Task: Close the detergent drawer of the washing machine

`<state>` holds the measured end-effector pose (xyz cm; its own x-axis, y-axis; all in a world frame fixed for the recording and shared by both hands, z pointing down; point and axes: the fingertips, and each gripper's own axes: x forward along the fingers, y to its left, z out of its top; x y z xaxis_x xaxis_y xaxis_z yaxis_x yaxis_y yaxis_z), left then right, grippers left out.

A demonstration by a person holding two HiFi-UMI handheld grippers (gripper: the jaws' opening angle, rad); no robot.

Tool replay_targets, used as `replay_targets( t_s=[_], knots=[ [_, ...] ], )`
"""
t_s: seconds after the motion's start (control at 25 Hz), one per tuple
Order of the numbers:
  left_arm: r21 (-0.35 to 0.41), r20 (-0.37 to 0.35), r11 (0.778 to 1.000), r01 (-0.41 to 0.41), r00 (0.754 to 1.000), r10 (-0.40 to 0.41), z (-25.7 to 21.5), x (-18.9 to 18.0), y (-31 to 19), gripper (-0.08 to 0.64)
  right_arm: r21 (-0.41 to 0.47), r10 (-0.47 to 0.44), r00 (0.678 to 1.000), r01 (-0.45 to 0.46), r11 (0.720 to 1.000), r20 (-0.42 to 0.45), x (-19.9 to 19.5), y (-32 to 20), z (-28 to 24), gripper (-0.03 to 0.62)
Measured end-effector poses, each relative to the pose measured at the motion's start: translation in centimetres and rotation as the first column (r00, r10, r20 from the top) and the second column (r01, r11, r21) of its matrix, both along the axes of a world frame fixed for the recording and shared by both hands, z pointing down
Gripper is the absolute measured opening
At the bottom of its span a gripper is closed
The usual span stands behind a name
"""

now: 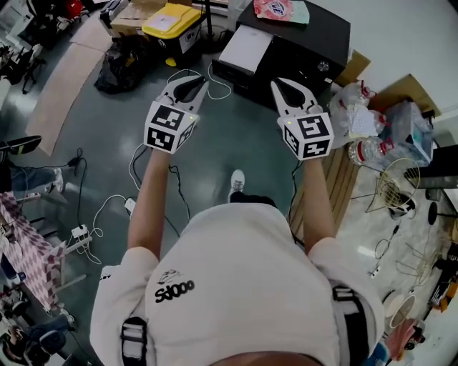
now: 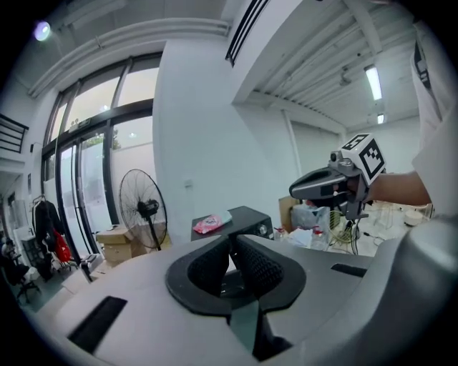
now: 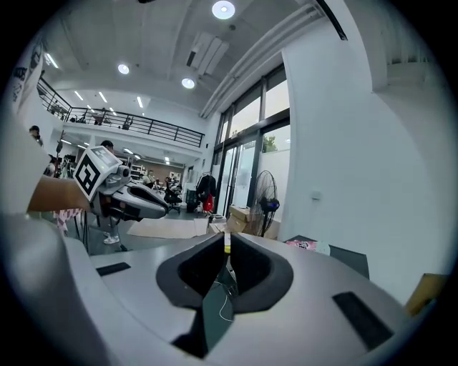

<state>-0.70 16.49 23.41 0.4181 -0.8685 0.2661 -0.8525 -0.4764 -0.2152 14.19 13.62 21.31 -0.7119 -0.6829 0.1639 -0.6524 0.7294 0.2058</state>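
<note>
Left tongs [image 1: 187, 87]: closed, pads together with nothing between them; held out at arm's length over the floor [image 1: 215, 143], pointing at the black appliance.
Right tongs [image 1: 290, 91]: closed too, nothing gripped; level with the left pair and well apart from it.
Black appliance [image 1: 300, 50]: a box-shaped unit with a round knob [image 1: 323, 66] on its front. It stood on the floor against the white wall, just ahead of both pairs of tongs and touched by neither.
Detergent drawer: not clearly made out. A white flat panel [image 1: 245, 48] sat at the appliance's near left side, but whether that was the drawer could not be told.
On top of the appliance: a pink packet [image 1: 275, 8] lay flat.
Yellow-lidded crate [image 1: 172, 23]: left of the appliance, lid on with a white sheet lying on it; contents hidden.
Cardboard box [image 1: 136, 14]: just behind the crate; contents could not be seen.
Black bag [image 1: 118, 71]: slumped on the floor below the crate; contents not visible.
Clear plastic bags [image 1: 361, 118]: heaped right of the appliance, with bottles showing through them.
Standing fan [image 2: 143, 207]: by the tall windows, beyond the appliance.
</note>
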Motion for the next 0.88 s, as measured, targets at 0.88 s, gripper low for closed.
replay_targets(
  t_s=[0.88],
  knots=[
    [-0.187, 0.011, 0.982, -0.002, 1.000, 0.004, 7.7, -1.5, -16.8, 0.275, -0.215, -0.026, 1.000, 0.027, 0.976, 0.009, -1.8, -15.5, 9.4, 0.256]
  ],
)
